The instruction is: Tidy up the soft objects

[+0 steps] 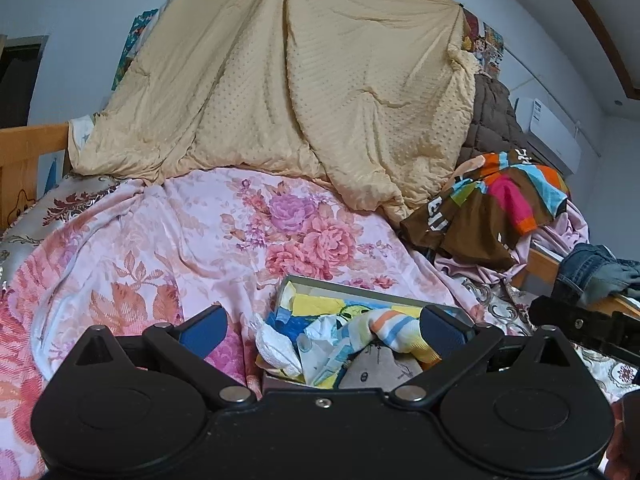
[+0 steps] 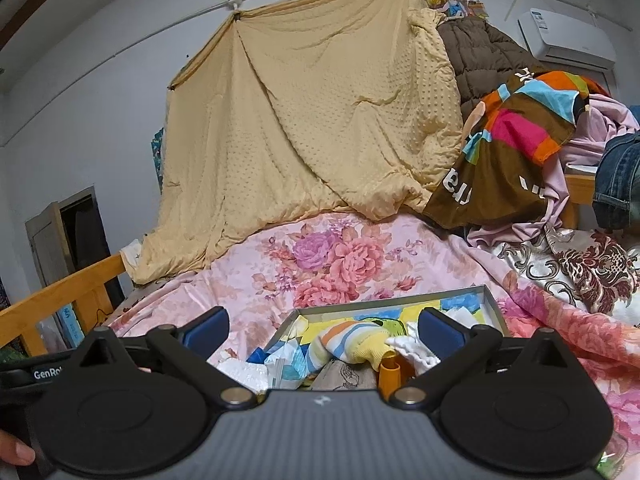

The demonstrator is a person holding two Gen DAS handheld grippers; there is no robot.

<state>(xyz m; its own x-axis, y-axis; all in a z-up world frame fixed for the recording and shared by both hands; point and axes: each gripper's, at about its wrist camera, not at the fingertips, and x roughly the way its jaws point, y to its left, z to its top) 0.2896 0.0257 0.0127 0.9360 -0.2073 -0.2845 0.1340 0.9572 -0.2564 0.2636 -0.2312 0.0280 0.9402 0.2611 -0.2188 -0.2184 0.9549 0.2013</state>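
Presently, in the left wrist view, the left tongs (image 1: 322, 330) stand spread wide and grasp nothing. Between and just beyond their blue pads lies a shallow grey box (image 1: 352, 286) on the floral bedspread (image 1: 200, 232). The box holds a striped sock (image 1: 400, 330), a white cloth (image 1: 276, 350) draped over its near left rim, and other coloured fabric pieces. A tan blanket (image 1: 300, 80) hangs at the far side. A multicoloured garment (image 1: 492, 204) lies to the far right.

In the right wrist view, the right tongs (image 2: 322, 330) are likewise spread apart and empty. The grey box (image 2: 494, 304) sits directly ahead, with the striped sock (image 2: 352, 344) lying across its near part. An orange cylinder (image 2: 390, 376) stands beside the sock. A wooden bed rail (image 2: 60, 300) runs along the left.
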